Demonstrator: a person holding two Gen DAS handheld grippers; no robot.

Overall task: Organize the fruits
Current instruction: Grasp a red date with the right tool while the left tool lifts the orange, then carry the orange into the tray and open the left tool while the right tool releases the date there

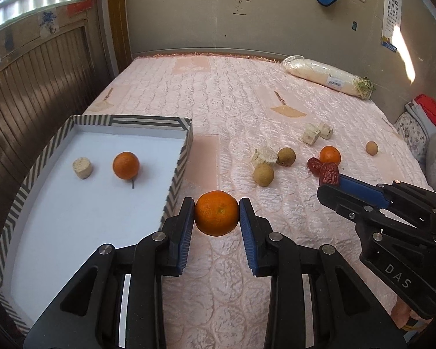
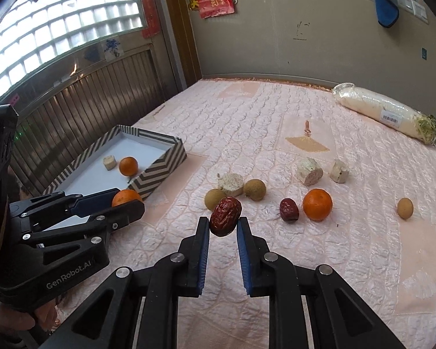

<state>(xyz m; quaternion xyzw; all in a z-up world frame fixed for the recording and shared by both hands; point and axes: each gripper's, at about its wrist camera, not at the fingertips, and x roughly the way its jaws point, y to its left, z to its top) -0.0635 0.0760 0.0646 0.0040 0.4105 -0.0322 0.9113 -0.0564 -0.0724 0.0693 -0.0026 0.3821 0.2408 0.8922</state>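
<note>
My left gripper (image 1: 216,213) is shut on an orange tangerine (image 1: 216,216), held above the bed just right of the striped box (image 1: 177,174). The box holds another tangerine (image 1: 126,165) and a pale chunk (image 1: 82,167). My right gripper (image 2: 223,222) is shut on a red date (image 2: 225,216), held above the bed. On the bed lie a second red date (image 2: 288,210), a tangerine (image 2: 317,204), two longans (image 2: 254,189) (image 2: 213,199), a third longan (image 2: 405,208) and several pale chunks (image 2: 309,171).
A wrapped white radish (image 2: 386,112) lies at the far right of the pink quilted bed (image 2: 247,122). A wooden slatted panel (image 1: 35,87) runs along the left. Cushions (image 1: 418,128) sit at the right edge.
</note>
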